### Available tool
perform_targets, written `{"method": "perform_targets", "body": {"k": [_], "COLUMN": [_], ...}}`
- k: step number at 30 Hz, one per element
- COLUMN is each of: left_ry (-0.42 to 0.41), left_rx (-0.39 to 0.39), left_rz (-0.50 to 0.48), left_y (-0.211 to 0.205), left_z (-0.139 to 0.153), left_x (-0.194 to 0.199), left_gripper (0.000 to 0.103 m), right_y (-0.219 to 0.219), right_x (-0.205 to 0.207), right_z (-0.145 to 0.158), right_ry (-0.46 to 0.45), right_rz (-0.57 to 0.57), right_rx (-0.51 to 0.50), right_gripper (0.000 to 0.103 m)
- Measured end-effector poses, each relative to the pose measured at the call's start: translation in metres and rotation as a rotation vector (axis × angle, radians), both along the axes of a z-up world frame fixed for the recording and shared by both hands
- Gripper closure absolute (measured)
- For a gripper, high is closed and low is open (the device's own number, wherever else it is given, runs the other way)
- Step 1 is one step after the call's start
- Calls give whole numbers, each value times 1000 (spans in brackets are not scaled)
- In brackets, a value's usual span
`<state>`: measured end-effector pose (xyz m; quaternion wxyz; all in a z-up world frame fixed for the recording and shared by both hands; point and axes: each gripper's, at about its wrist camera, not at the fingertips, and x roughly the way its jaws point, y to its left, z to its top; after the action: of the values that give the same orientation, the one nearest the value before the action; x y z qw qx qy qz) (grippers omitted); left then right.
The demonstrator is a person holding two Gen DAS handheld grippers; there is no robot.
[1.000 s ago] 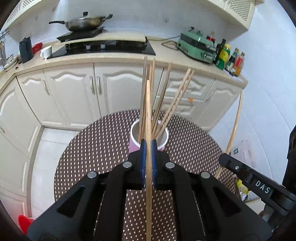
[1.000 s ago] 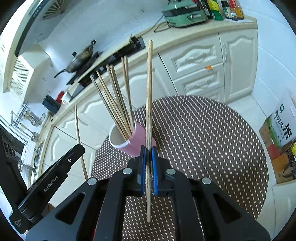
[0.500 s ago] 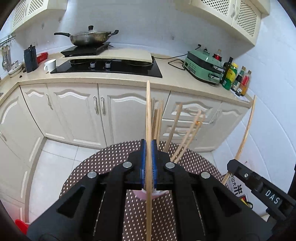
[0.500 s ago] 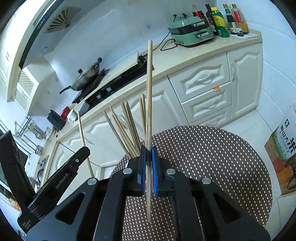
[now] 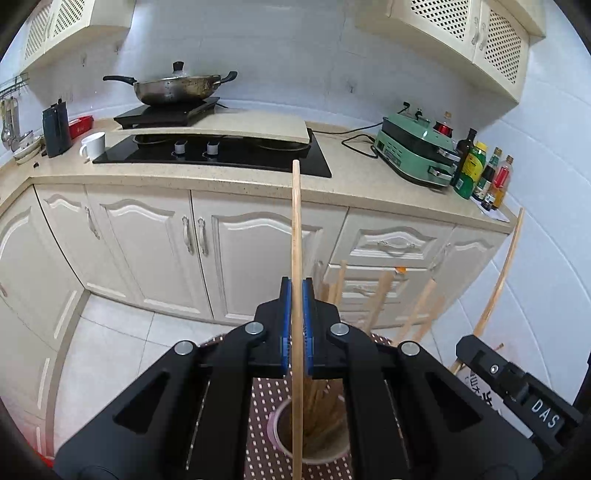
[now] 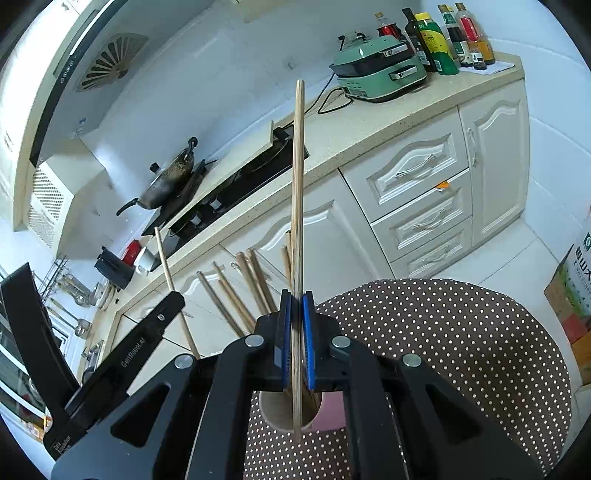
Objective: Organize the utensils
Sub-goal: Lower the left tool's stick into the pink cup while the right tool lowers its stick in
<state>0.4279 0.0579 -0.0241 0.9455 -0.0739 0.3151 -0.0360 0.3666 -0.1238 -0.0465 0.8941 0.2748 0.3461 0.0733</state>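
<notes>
Currently, in the left wrist view, we see the left claw [image 5: 296, 325] clamped on one chopstick [image 5: 296, 236], which stands nearly upright with its lower end over the mouth of the pink cup [image 5: 280, 443]. That cup sits on the round dotted surface [image 5: 266, 461] and already holds a bundle of chopsticks [image 5: 380, 299]. We judge the step to be insertion: the next move calls for lowering the stick into the cup, then parting the claw.

In the right wrist view, the right claw [image 6: 296, 332] is likewise clamped on a second chopstick [image 6: 297, 192], its lower tip just over the cup's rim. The left tool appears at the left edge.

Beyond the surface, we note a tiled floor [image 5: 110, 343], cream cabinets [image 5: 147, 240], a hob [image 5: 221, 151], a wok [image 5: 173, 86], a green appliance [image 6: 380, 70] and bottles [image 6: 443, 33].
</notes>
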Motion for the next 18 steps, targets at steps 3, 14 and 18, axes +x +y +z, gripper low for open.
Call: {"method": "perform_targets", "body": {"k": [3,14,18], "left_ry": [-33,-80,-64], "left_rx": [-23,-73,-79], "left_rz": [-13,-55,-61], "left_y": [1,3,6], "left_z": [-3,-30,-43], "left_x": [6,13,12], "left_gripper": [97,97,97], "right_y": [2,17,20], "right_x": [4,8,8], "right_z": [-6,-30,-37], "right_ry": [-4,-19,-9], "right_rz": [-7,21,28], "right_rx": [4,-30,-44], "right_gripper": [98,98,98]}}
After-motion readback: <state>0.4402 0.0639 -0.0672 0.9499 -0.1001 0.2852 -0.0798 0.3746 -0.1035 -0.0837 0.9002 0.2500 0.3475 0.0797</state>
